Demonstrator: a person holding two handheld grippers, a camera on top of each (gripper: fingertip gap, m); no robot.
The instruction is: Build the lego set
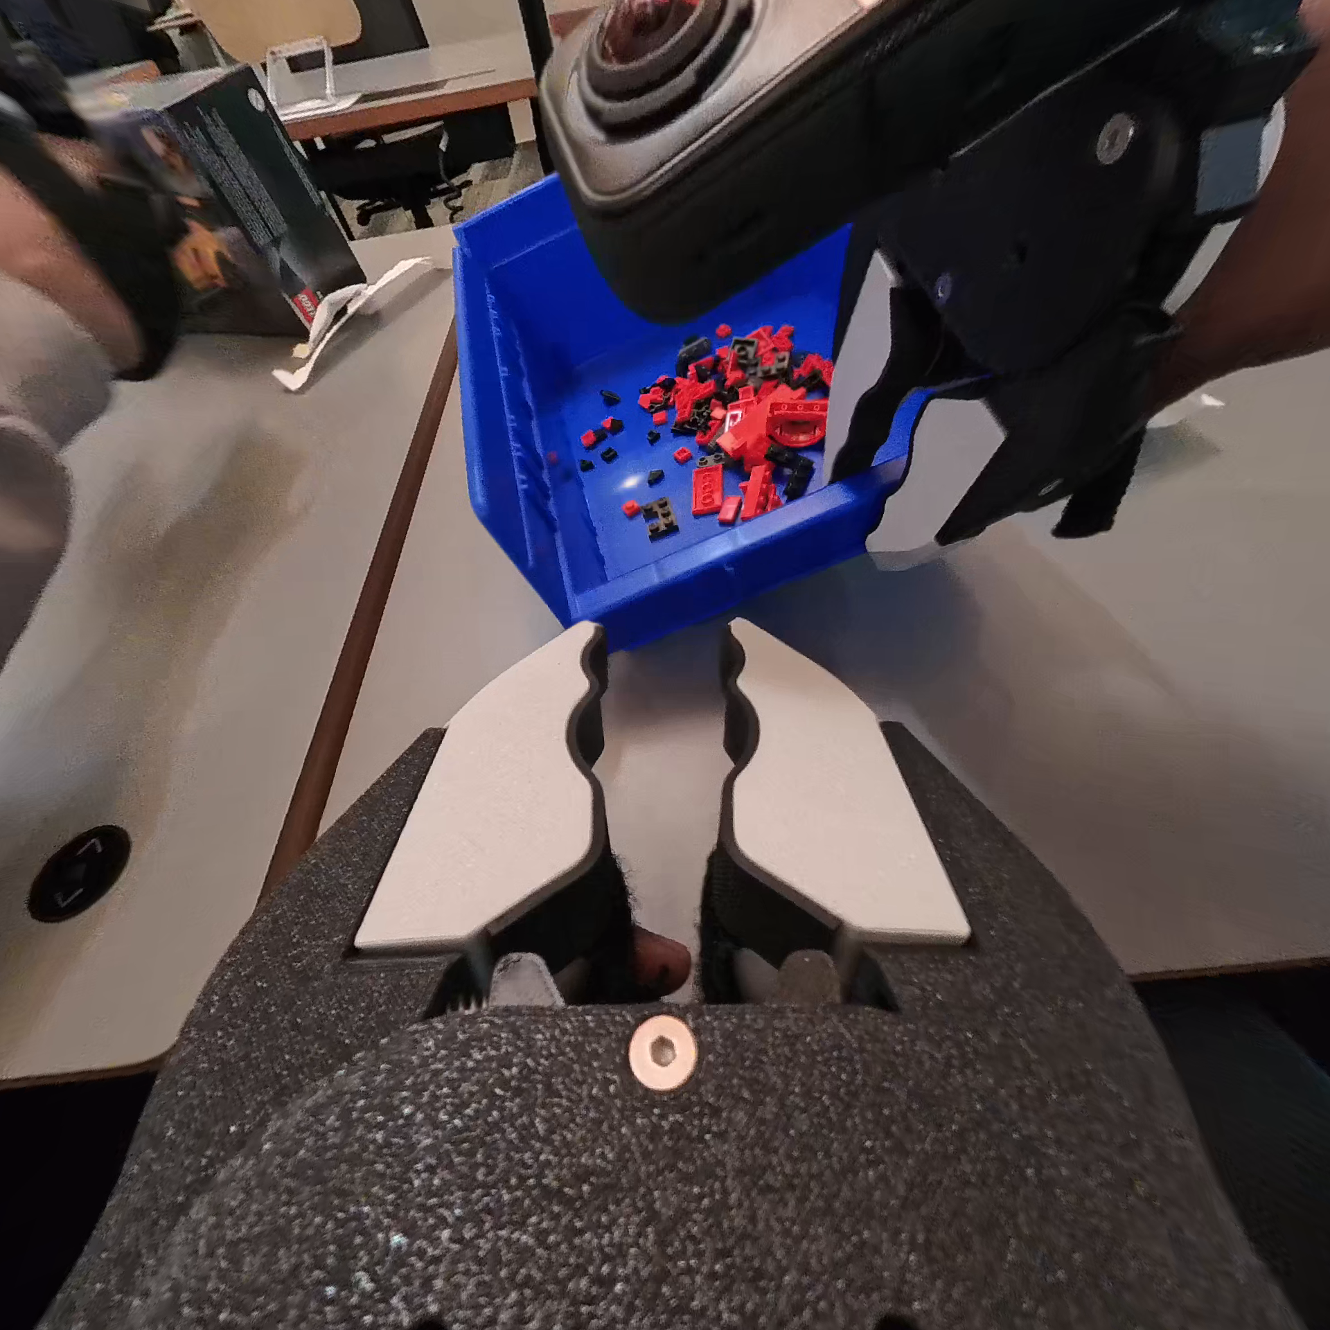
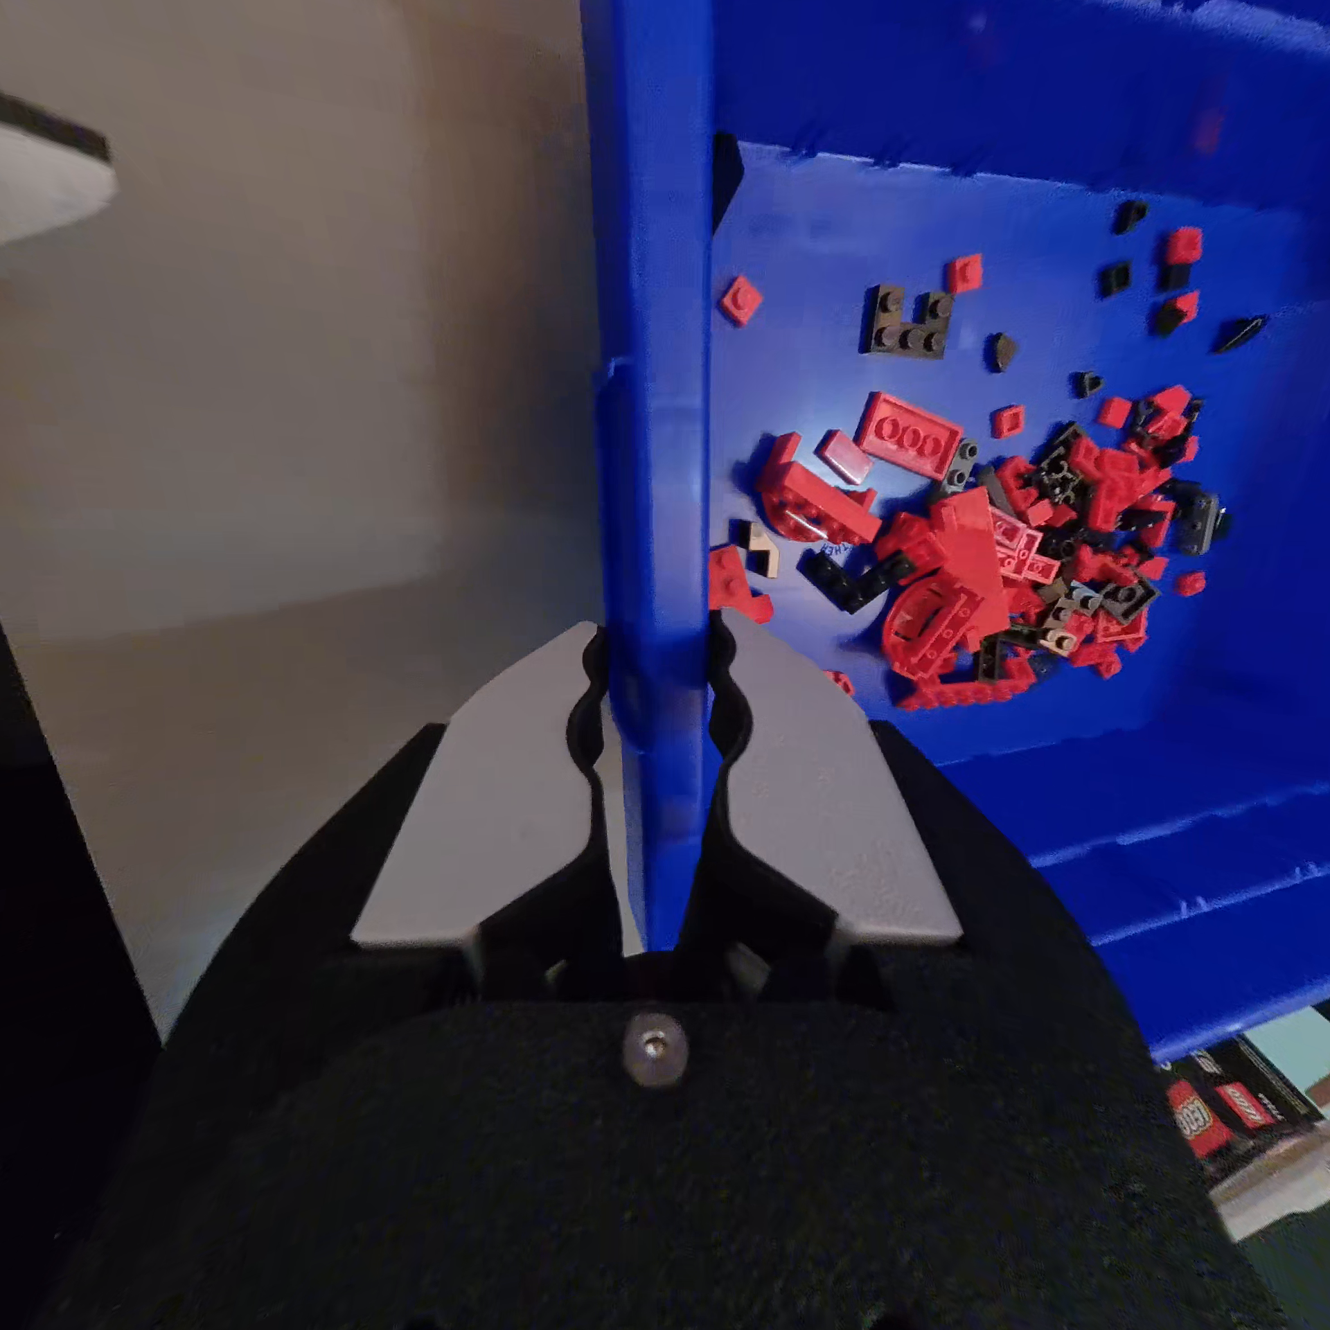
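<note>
A blue plastic bin (image 1: 691,597) stands tilted on the grey table (image 1: 1043,720), with red and black toy bricks (image 1: 741,424) lying loose inside. My right gripper (image 2: 656,640) is shut on the bin's front wall (image 2: 658,504), one finger inside and one outside; it also shows in the left wrist view (image 1: 885,496) at the bin's right front corner. My left gripper (image 1: 666,637) is open and empty, its fingertips just short of the bin's near lower corner, with only table between them. The bricks (image 2: 1007,532) heap on the bin floor in the right wrist view.
A dark cardboard box (image 1: 237,209) and crumpled white paper (image 1: 345,317) lie at the back left. A brown seam (image 1: 360,626) divides two table tops. A round black grommet (image 1: 75,874) sits at the left. A person's arm (image 1: 65,288) shows blurred at far left. The gap from one gripper's tips to the other's is roughly 12 cm.
</note>
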